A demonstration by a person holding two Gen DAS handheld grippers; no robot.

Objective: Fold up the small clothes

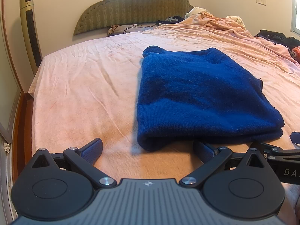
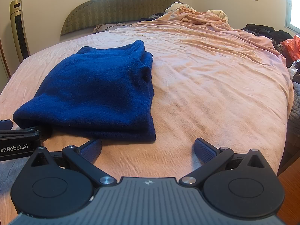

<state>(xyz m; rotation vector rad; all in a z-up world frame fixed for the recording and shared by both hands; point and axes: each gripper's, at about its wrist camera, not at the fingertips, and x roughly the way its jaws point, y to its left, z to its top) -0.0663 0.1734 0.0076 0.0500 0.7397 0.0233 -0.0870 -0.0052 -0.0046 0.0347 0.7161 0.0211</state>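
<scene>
A dark blue knitted sweater (image 1: 198,95) lies folded into a thick rectangle on the pink bed sheet (image 1: 90,86). In the right wrist view the same sweater (image 2: 97,90) sits left of centre, its collar at the far end. My left gripper (image 1: 148,150) is open just short of the sweater's near folded edge, nothing between its fingers. My right gripper (image 2: 148,150) is open too, near the sweater's front right corner, holding nothing. Each gripper's tip shows at the edge of the other's view.
A padded headboard (image 1: 131,7) and pillow stand at the far end. Rumpled pink bedding (image 1: 221,22) is heaped at the back right, with dark clothes (image 2: 266,31) and an orange bag (image 2: 292,46) on the right edge. A tower fan (image 1: 31,30) stands left of the bed.
</scene>
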